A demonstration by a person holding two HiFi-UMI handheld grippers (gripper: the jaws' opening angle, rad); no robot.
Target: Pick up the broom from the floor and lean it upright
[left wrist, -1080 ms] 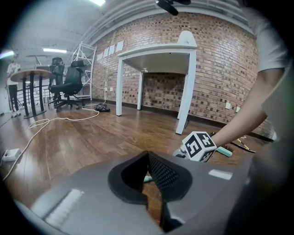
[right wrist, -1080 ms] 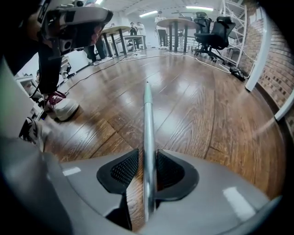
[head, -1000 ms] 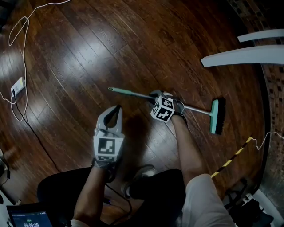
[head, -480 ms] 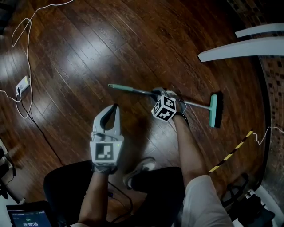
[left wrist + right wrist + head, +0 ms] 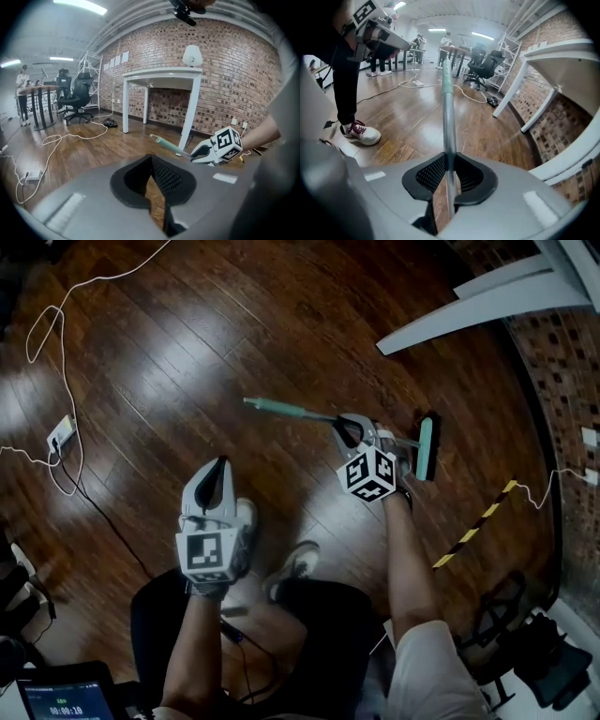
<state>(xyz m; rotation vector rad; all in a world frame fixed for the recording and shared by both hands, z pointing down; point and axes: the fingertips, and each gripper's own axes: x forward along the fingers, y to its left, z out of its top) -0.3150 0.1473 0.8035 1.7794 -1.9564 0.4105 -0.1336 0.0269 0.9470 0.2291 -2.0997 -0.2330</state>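
Grip firm with the right tongs [image 5: 345, 426], just closed tighter on the mid-handle of the broom [image 5: 305, 412] held off the floor at 1 o'clock, and let the brush head [image 5: 427, 448] sink first, with the left tongs [image 5: 221, 467] at 7 o'clock clenched empty.

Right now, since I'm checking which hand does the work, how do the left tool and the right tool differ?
The right tool is clamped on the handle of the broom, its jaws having just been closing; the left tool is shut on nothing. The right tool sits mid-shaft, toward the brush head; the left tool hangs apart from the broom. Both are hand-held and carry a marker cube.
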